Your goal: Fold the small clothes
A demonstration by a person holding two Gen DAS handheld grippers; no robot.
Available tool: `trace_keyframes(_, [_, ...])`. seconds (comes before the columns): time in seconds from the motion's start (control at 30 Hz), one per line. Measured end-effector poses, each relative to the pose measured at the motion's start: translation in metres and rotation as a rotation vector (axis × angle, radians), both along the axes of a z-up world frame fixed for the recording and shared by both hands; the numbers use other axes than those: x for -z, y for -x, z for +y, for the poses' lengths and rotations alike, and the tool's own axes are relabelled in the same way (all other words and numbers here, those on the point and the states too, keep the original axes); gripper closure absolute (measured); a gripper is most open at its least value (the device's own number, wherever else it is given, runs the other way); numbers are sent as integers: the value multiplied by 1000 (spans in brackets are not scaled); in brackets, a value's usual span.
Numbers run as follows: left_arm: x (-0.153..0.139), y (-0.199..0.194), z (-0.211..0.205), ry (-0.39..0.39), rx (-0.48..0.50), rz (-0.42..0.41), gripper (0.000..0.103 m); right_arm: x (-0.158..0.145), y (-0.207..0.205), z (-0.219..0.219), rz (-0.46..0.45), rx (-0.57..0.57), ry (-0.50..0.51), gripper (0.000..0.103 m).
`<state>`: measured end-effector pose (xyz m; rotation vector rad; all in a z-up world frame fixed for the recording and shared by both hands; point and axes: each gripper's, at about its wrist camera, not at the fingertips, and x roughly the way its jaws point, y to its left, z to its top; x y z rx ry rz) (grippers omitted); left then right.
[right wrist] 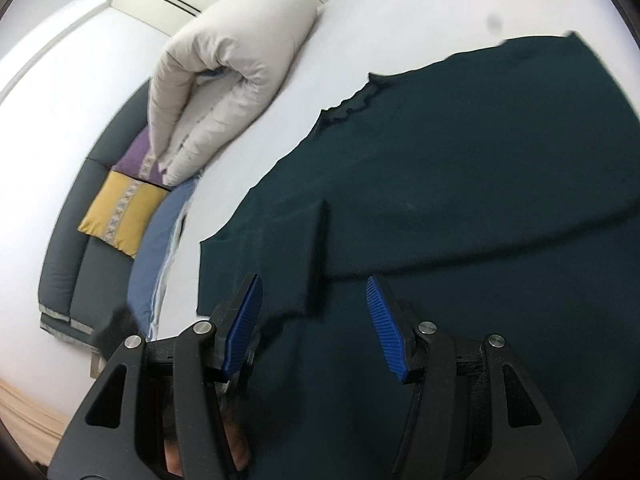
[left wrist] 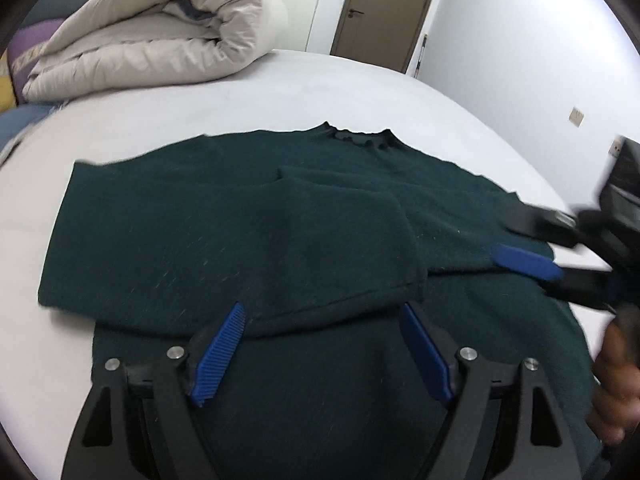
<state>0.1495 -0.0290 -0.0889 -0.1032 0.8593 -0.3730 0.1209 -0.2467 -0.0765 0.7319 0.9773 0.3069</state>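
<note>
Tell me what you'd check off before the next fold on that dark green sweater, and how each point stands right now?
1. Sweater lies flat on the white bed: ok.
2. One sleeve already folded across the body: ok.
3. Left gripper is open, nothing between its fingers: ok.
4. Right gripper is open above the fabric, nothing pinched: ok.
5. Other sleeve tucked in: cannot tell, the view there is blurred.
6. Rolled duvet lies apart from the sweater: ok.
</note>
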Motion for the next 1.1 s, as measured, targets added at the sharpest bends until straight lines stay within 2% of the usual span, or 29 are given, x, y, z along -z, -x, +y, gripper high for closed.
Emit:
trace_keyframes(0.13, [-1,8,23,52,-30,6,21,10,-38,23,57,-21,63,49])
trace_keyframes(0.27, [-5,13,55,132,-109,-6,22,24,-61,45,112,-52,148,49])
trace_keyframes(0.37, [1,15,70,146,-140,7,23,28,-68,65,95,-104,199,50])
trace_keyframes(0.43, [5,17,75,157,-151,13,23,25,-68,80,75,-141,242,59])
trace_keyframes(0.5, [8,20,79,178,-154,17,23,23,-71,93,66,-168,320,83])
trace_keyframes(0.57, [8,21,80,177,-153,14,23,19,-70,95,57,-170,351,96])
trace_keyframes(0.63, [9,22,79,173,-151,16,23,10,-69,94,32,-162,376,96])
trace_keyframes(0.73, [10,24,81,181,-151,19,23,-8,-65,82,-12,-139,388,97])
trace_keyframes(0.83, [11,23,82,185,-146,30,23,-18,-60,56,-19,-110,402,97])
trace_keyframes(0.97, [5,19,88,214,-162,34,23,-15,-54,7,4,-35,395,97])
trace_keyframes(1.1, [-4,10,96,203,-185,25,23,-3,-50,-28,2,0,388,97])
